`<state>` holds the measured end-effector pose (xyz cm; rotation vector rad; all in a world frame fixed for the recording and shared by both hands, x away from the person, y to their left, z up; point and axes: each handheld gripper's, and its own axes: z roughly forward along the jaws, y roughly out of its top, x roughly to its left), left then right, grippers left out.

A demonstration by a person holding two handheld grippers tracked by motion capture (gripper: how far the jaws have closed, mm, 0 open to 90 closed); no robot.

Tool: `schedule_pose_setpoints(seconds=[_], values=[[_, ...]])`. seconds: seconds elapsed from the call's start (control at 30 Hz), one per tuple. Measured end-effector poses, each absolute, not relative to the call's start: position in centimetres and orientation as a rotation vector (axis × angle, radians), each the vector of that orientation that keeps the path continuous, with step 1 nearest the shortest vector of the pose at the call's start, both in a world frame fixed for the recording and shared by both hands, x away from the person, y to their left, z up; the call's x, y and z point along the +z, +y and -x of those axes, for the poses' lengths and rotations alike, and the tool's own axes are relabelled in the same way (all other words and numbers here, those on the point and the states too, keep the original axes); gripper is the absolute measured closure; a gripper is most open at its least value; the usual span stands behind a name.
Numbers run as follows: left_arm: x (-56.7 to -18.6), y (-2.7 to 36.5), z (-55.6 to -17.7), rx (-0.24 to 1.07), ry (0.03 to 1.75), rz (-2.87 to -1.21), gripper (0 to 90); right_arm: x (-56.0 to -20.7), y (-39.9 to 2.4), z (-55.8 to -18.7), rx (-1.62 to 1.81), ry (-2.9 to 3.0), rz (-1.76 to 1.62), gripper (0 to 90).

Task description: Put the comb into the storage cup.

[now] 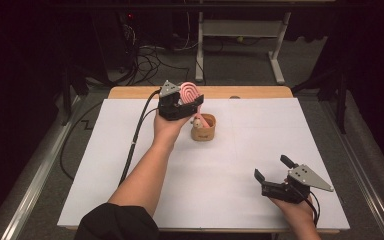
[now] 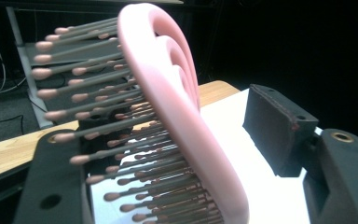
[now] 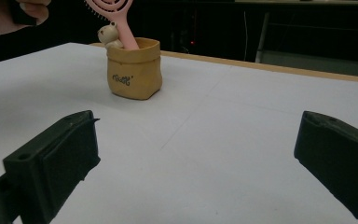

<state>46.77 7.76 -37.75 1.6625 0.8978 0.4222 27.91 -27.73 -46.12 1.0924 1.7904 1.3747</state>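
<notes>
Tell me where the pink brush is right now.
High view: the brush stands handle-down in the tan pot, left of table centre, its head between the left tool's jaws.

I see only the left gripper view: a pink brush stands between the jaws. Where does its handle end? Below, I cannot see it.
Observer: The pink brush has its handle standing in a small tan pouch on the white table.
Operator: Is anything else inside the pouch?
Observer: Yes, a small bear figure sits at the rim, beside the handle.
Operator: And the other hand-held gripper?
Observer: The right hand-held gripper is at the table's near right, jaws wide apart, holding nothing.
</notes>
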Motion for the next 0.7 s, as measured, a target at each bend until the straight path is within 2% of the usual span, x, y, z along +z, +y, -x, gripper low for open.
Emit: schedule_pose_setpoints(seconds=[0.4, 0.7], values=[[-38.6, 9.2, -46.8, 0.418, 0.93, -1.64, 25.6, -46.2, -27.6, -28.0, 1.367, 1.796, -1.094, 0.4], [-39.2, 9.9, -46.9, 0.408, 0.952, -1.638, 24.0, -46.2, -27.6, -27.9, 1.362, 1.796, -1.093, 0.4]])
